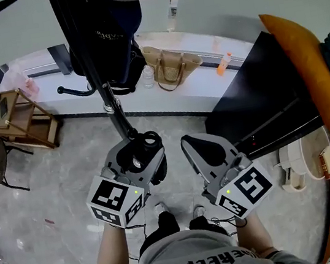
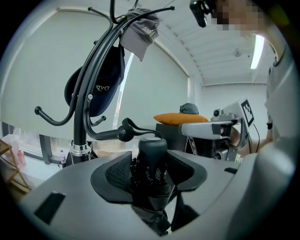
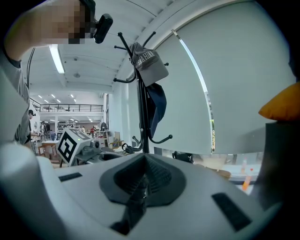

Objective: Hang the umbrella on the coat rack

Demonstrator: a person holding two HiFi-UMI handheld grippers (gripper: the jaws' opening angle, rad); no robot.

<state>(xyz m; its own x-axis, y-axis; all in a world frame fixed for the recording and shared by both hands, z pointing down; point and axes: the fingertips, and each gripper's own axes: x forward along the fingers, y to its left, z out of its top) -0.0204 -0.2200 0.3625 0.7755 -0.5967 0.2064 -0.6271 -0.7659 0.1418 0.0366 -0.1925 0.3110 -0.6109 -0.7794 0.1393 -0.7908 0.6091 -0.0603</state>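
The black coat rack stands straight ahead of me, with a navy bag and a grey cap hanging on it. My left gripper is shut on the folded black umbrella, held upright close to the pole's foot. In the left gripper view the umbrella's thin strap loops up beside the ball tip of a low hook; whether it rests on the hook I cannot tell. My right gripper is shut and empty beside the left one, pointing at the rack.
A woven handbag and an orange bottle sit on the window ledge behind the rack. A wooden folding stand is at the left. A black cabinet with an orange cushion is at the right.
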